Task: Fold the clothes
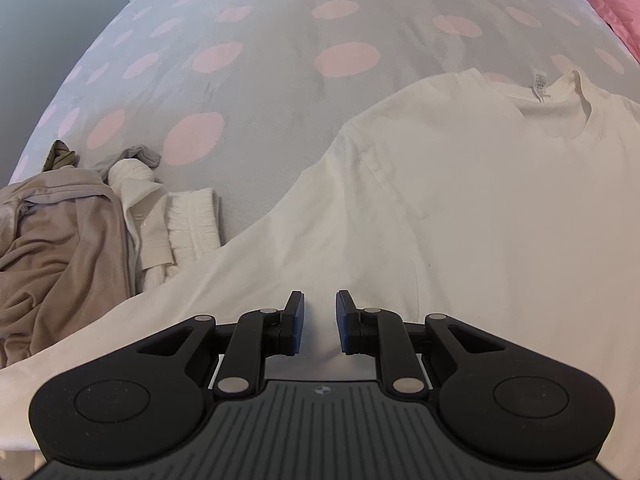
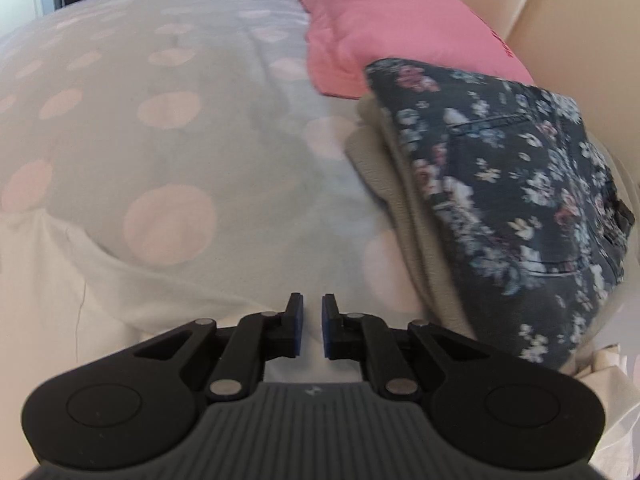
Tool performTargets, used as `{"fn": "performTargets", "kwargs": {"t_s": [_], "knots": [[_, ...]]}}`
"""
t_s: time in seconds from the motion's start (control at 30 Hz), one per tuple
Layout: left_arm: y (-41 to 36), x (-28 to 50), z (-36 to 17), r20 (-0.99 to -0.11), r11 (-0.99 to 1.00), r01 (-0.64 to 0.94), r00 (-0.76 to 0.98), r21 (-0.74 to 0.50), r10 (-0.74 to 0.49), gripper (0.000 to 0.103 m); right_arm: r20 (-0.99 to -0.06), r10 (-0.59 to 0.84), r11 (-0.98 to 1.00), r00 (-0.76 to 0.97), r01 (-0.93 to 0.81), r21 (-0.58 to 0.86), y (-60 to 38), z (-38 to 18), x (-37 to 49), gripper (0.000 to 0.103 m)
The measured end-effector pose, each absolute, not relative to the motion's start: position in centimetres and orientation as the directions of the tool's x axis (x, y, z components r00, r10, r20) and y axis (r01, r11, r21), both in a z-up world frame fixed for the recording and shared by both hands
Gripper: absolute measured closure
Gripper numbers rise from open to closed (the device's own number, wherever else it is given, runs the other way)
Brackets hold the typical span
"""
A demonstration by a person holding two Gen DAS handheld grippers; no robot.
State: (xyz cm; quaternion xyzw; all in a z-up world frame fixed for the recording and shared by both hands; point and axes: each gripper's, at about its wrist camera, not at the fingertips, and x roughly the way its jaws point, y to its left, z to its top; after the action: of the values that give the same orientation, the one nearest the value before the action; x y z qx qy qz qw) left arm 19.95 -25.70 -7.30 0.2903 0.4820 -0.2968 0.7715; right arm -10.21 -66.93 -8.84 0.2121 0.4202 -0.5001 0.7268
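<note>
**White T-shirt spread on the spotted bed, both grippers low over it**

The bed point(image 1: 256, 92) takes up nearly everything here, covered in a pale grey sheet with big pink dots. At its far right end lies a pink pillow point(image 2: 384, 20), with a cream headboard point(image 2: 560, 12) behind it.

The white T-shirt point(image 1: 460, 200) lies flat across the near side of the bed, collar and neck label toward the far right, one sleeve running out to the near left. Its cloth has only light creases.

On the left, beside that sleeve, is a loose heap of clothes point(image 1: 60, 240): a tan piece slumped over the top, a cream ribbed knit and a grey scrap tucked in at its far side. Over on the right, near the pillow, sits a folded stack point(image 2: 516, 184), a dark flowered garment on top of a beige one.

The left gripper point(image 1: 320, 318) hangs just over the shirt's lower part, jaws a little apart with nothing pinched between the blue pads. The right gripper point(image 2: 312, 326) is over the shirt's edge, next to the stack, its jaws narrower but a slim gap shows and no cloth is caught there. That view is somewhat blurred.

No baskets or boxes show in either view; all the clothes lie straight on the sheet.
</note>
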Motion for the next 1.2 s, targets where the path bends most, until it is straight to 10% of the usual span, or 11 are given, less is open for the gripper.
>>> {"fn": "performTargets", "kwargs": {"t_s": [0.53, 1.2], "knots": [[-21.8, 18.4, -3.2, -0.87, 0.696, 0.68, 0.464, 0.231, -0.165, 0.087, -0.797, -0.577, 0.243, 0.176, 0.969, 0.038, -66.2, -0.6, -27.1, 0.077], [-21.4, 16.3, -2.2, -0.854, 0.702, 0.665, 0.495, 0.254, -0.16, 0.087, -0.844, -0.525, -0.001, 0.105, 0.992, 0.124, -64.8, -4.4, -45.7, 0.07]]}}
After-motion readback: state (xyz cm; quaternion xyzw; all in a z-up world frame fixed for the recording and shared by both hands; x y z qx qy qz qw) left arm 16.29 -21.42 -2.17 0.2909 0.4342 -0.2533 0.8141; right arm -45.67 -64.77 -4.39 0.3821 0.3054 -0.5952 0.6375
